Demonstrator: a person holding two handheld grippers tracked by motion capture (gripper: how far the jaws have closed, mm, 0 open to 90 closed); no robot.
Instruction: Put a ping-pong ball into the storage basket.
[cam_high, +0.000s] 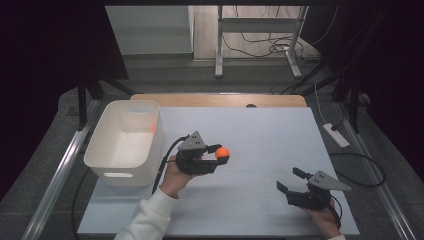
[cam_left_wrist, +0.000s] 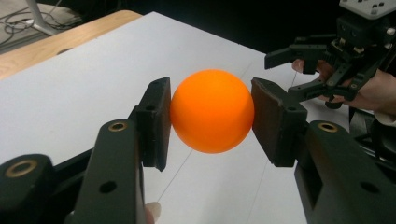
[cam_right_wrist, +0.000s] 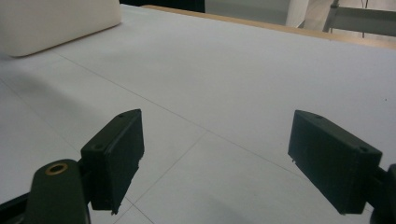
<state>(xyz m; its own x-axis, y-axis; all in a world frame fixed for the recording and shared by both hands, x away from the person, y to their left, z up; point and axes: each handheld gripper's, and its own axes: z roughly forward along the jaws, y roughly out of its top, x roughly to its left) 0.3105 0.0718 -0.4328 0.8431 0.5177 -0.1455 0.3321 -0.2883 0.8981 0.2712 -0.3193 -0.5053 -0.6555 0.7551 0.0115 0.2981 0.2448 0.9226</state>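
An orange ball is clamped between the two black pads of my left gripper, which a hand holds a little above the white table sheet, just right of the white bin. Both pads press on the ball's sides. My right gripper rests low near the table's front right, jaws wide apart with nothing between them. From the left gripper view, that right gripper stands farther off at the upper right.
The white bin has a handle slot facing me and looks empty inside; its corner shows far left in the right gripper view. A wooden table edge runs behind the sheet. A power strip and cables lie on the floor at the right.
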